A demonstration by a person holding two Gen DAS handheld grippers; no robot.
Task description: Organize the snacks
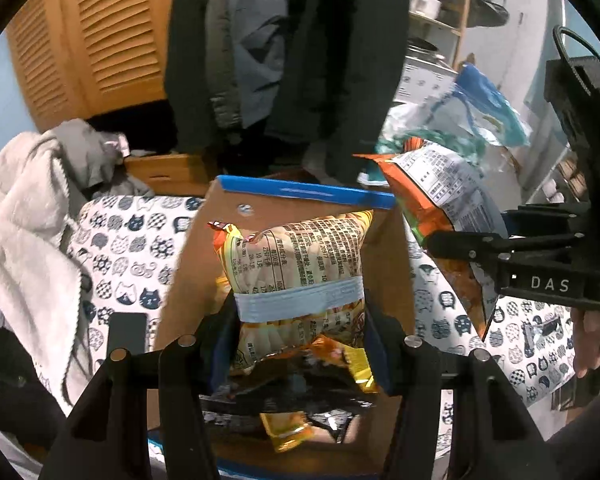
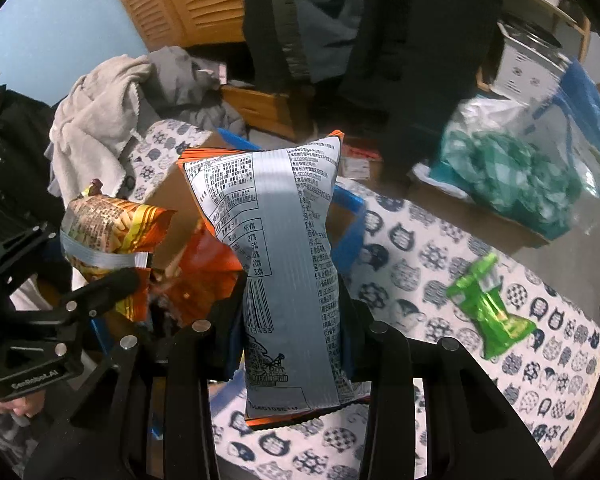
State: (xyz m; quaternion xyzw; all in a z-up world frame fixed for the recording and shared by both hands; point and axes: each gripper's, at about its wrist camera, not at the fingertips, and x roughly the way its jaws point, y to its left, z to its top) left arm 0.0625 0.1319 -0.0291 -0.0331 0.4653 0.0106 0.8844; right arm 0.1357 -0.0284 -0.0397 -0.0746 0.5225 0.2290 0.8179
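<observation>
My left gripper (image 1: 300, 344) is shut on a yellow snack bag (image 1: 296, 256) with printed text, held over an open cardboard box (image 1: 188, 264) that holds several snack packets (image 1: 296, 396). My right gripper (image 2: 290, 344) is shut on an orange and silver snack bag (image 2: 284, 240), held upright beside the box's right wall (image 2: 348, 220). That bag also shows in the left wrist view (image 1: 440, 204), with the right gripper (image 1: 464, 248) on it. The left gripper (image 2: 96, 280) and its yellow bag (image 2: 104, 232) show at the left of the right wrist view. A green snack packet (image 2: 488, 308) lies on the cat-print cloth.
The cat-print cloth (image 2: 420, 280) covers the surface under the box. A pile of grey and white clothes (image 1: 32, 220) lies to the left. Dark coats (image 1: 284, 60) hang behind. A bag with teal contents (image 2: 512, 176) sits at the far right.
</observation>
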